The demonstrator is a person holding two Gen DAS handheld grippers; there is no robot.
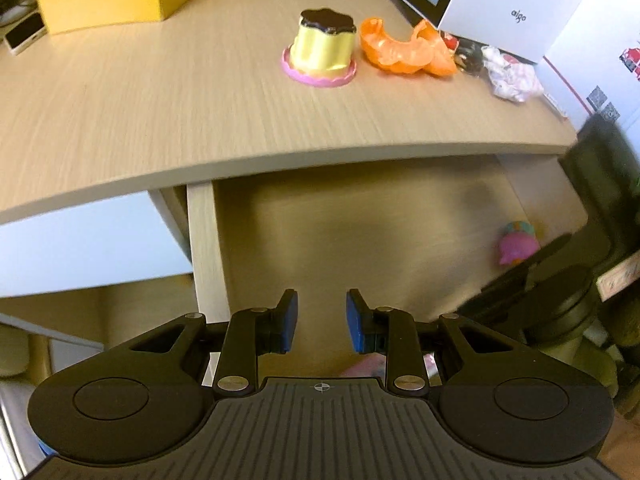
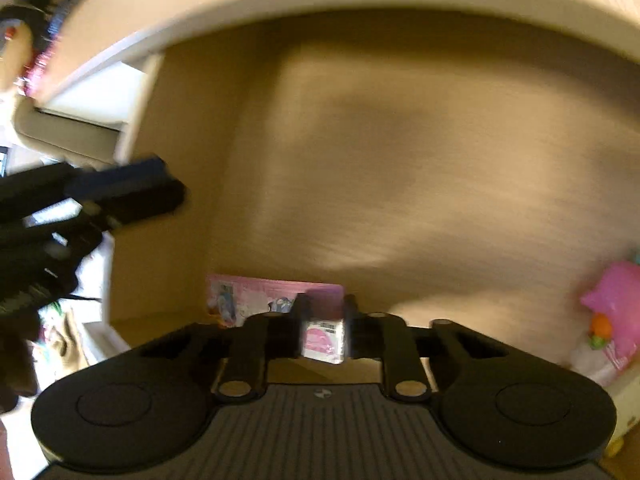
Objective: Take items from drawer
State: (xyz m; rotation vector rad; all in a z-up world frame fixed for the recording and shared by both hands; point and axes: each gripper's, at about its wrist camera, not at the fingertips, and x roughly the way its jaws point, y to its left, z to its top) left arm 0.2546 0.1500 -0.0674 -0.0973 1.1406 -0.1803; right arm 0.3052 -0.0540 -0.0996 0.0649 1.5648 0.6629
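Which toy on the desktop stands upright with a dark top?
The pale yellow pudding-shaped toy on a pink scalloped base, leftmost of the row. The crumpled orange plastic piece beside it lies flat, with no dark top.

Yellow pudding toy (image 1: 323,42), brown top, pink base; orange wrapper (image 1: 404,50).

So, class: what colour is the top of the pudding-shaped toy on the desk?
Dark brown top on the pudding-shaped toy; clearest in the left wrist view.
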